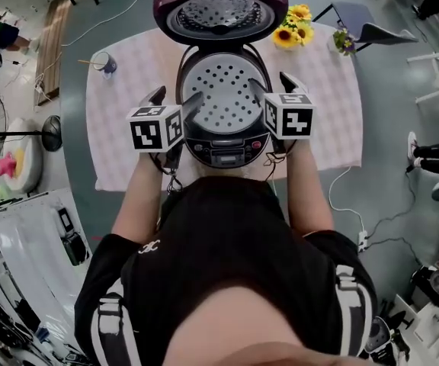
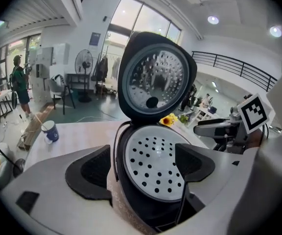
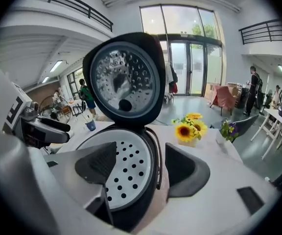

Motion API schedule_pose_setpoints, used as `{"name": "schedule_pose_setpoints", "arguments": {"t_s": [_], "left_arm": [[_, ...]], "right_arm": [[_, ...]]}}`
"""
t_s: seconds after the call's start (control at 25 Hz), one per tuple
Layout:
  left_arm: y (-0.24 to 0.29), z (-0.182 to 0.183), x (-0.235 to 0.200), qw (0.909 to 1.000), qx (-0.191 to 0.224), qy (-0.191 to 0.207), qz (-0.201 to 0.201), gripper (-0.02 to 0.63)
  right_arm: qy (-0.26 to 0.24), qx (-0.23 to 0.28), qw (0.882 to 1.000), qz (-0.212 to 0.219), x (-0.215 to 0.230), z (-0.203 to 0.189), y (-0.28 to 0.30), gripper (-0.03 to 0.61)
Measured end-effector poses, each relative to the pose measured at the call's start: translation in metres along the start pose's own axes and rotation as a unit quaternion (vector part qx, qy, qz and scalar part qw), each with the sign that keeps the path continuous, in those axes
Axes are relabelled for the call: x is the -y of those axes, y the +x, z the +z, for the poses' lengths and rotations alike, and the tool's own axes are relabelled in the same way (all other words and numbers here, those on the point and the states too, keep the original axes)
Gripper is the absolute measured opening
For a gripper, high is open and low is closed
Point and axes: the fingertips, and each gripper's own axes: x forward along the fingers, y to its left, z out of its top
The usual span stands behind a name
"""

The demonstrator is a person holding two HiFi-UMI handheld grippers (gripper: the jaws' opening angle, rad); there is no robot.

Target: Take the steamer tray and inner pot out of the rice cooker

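Steamer tray (image 1: pixel 225 94), a white round plate punched with holes, lies flat in the mouth of the black rice cooker (image 1: pixel 227 149), whose maroon domed lid (image 1: pixel 221 10) stands open behind it. The inner pot is presumably beneath the tray, hidden. The left gripper (image 1: pixel 174 101) straddles the cooker's left rim with its jaws spread, one pad outside the wall and one above the tray. The right gripper (image 1: pixel 274 88) does the same at the cooker's right rim, also spread and holding nothing. A good lift probably means pinching only the tray's edge, not the cooker wall, then raising both sides level and clear of the lid. Yellow sunflowers (image 1: pixel 292 25) stand beyond the cooker's right side, and a blue paper cup (image 1: pixel 104 62) stands off its left.
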Motion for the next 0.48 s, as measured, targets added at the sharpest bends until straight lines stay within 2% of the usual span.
{"name": "schedule_pose_setpoints", "arguments": {"t_s": [0.2,0.48], "left_arm": [[0.031,-0.018,-0.015,0.9983,-0.054,-0.017,0.012,0.393],[0.054,-0.045,-0.029,0.9906,-0.132,-0.011,0.034,0.393]], "right_arm": [[0.009,-0.066,0.998,0.018,0.012,-0.023,0.032,0.307],[0.025,-0.127,0.991,0.021,0.021,-0.048,0.061,0.305]]}}
